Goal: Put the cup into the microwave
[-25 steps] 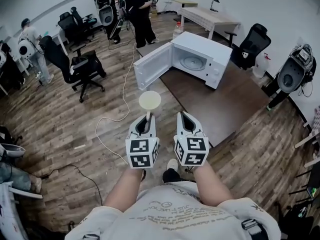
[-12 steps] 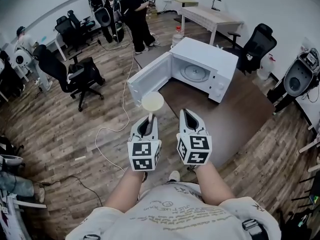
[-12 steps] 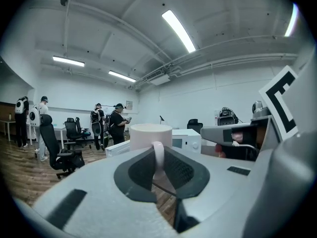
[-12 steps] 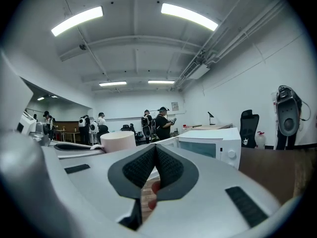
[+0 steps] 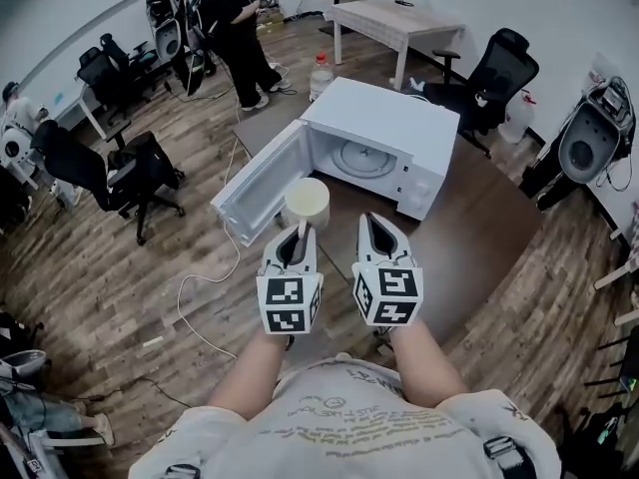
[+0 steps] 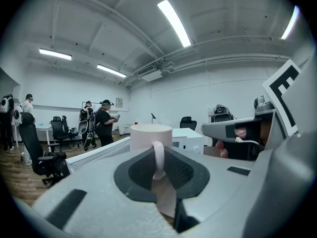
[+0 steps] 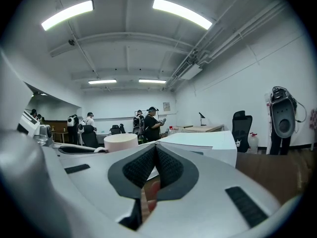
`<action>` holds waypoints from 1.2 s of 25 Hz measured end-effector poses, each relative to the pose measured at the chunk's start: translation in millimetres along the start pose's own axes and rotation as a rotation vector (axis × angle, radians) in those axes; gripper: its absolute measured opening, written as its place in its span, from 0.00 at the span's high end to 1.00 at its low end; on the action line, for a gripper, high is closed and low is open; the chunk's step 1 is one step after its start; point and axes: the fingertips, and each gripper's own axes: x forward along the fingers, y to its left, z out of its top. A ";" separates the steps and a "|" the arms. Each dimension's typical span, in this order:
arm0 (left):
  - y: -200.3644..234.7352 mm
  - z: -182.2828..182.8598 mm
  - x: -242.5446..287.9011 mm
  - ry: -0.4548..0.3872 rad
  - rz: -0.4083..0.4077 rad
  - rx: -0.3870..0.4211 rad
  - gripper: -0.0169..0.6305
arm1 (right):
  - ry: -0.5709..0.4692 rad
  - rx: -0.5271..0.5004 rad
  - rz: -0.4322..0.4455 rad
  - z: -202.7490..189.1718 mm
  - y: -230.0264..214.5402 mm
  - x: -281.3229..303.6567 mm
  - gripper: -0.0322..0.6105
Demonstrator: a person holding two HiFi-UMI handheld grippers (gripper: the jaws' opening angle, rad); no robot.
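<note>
A cream cup [image 5: 307, 203] hangs upright in front of me, its handle pinched by my left gripper [image 5: 298, 238]. In the left gripper view the handle [image 6: 158, 158] sits between the dark pads and the cup [image 6: 151, 134] stands just beyond them. My right gripper [image 5: 371, 232] is alongside to the right, shut with nothing in it; its pads [image 7: 168, 165] meet. The white microwave [image 5: 384, 138] stands on a brown table [image 5: 479, 228] just ahead. Its door [image 5: 262, 180] is swung wide to the left, and the glass turntable [image 5: 361, 158] shows inside. The cup is near the door's edge, outside the cavity.
Black office chairs [image 5: 135, 173] stand on the wooden floor at left, and another [image 5: 499, 68] stands behind the table. People [image 5: 235, 28] stand at the back left. A white cable [image 5: 205, 287] trails over the floor. A desk [image 5: 394, 23] and a water bottle [image 5: 320, 73] are behind the microwave.
The microwave and table have come closer and now lie right in front of both grippers. The cup stays held in the left gripper, and the right stays shut.
</note>
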 end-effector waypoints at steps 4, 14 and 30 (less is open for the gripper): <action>-7.2 -3.5 28.3 -0.006 -0.041 0.002 0.90 | 0.005 0.002 -0.021 2.1 -18.7 14.1 0.94; -12.5 -32.0 90.5 0.019 -0.117 0.019 0.90 | 0.059 0.017 -0.078 -20.1 -50.3 37.5 0.94; 0.9 -71.4 228.5 -0.005 -0.297 -0.022 0.90 | 0.086 0.005 -0.200 -21.5 -96.0 111.7 0.94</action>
